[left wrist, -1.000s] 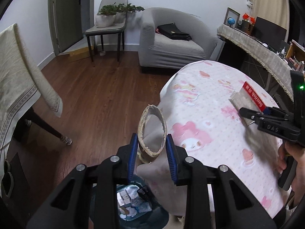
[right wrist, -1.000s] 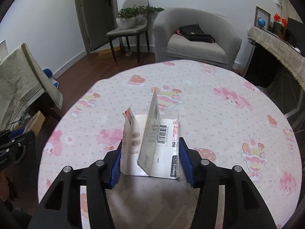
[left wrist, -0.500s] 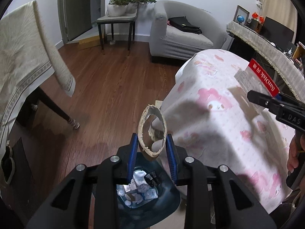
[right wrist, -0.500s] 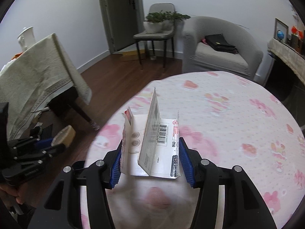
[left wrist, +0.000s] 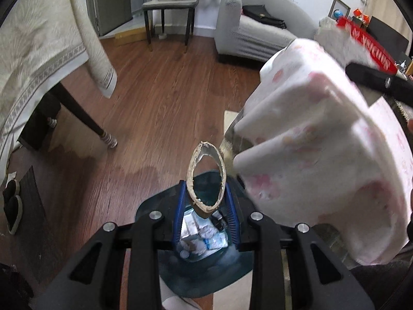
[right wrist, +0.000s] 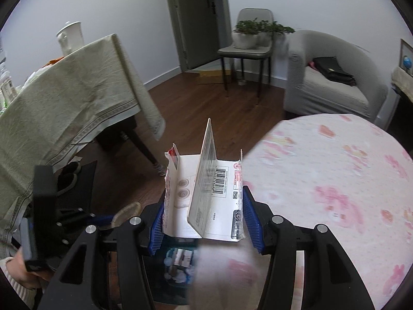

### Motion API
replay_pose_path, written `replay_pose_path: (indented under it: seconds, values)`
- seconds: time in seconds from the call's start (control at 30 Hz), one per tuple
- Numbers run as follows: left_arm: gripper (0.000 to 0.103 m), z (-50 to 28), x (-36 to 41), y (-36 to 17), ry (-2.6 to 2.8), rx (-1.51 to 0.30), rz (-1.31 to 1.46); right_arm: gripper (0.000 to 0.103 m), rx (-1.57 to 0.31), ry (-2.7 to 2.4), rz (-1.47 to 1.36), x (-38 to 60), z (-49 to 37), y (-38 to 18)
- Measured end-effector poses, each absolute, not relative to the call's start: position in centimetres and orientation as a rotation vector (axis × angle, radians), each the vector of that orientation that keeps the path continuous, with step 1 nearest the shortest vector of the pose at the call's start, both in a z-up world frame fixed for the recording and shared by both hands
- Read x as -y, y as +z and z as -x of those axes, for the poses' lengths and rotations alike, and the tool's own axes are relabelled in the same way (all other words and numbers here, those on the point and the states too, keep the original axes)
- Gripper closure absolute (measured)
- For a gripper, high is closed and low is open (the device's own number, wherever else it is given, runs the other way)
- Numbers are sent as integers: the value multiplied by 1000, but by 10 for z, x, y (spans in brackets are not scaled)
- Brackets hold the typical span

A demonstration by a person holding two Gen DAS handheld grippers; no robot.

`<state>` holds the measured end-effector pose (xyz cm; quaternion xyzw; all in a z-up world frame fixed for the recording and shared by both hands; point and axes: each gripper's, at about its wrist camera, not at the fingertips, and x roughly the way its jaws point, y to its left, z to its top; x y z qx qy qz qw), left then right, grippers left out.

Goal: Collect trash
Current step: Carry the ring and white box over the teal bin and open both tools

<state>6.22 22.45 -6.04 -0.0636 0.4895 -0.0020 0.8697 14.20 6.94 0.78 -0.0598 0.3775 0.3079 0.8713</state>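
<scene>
Room: wood floor (left wrist: 160, 98) is spreading out under me, with a grey armchair (right wrist: 333, 82) and a chair carrying potted plants (right wrist: 247, 33) sitting by the far wall.
Ring of cardboard: I am seeing a squashed cardboard ring (left wrist: 206, 178) standing upright between the blue pads of my left gripper (left wrist: 205, 208), directly above the bin.
Left tongs: they are sitting narrow and pinching the ring at its lower end.
Torn box: a flattened white packet (right wrist: 206, 193) with a barcode is sitting in my right gripper (right wrist: 204, 217), one flap sticking straight up.
Right tongs: they are standing about half wide, pads pressing both sides of the packet.
Bin: a dark blue bin (left wrist: 206, 266) is lying below both grippers on the floor, with crumpled wrappers and bottles inside; in the right view it is showing just under the packet.
Table: a round table under a pink patterned cloth (right wrist: 335, 180) is sitting just beside the bin.
Other table: a beige-clothed table (right wrist: 64, 98) is standing across the floor.
</scene>
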Motion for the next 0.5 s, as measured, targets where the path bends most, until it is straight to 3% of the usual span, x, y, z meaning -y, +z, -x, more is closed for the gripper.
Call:
replay_pose_path:
  seconds: [0.5]
  values:
    - [71, -43, -252, -123, 31, -1167, 162, 49, -806, 759, 188, -136, -122, -7]
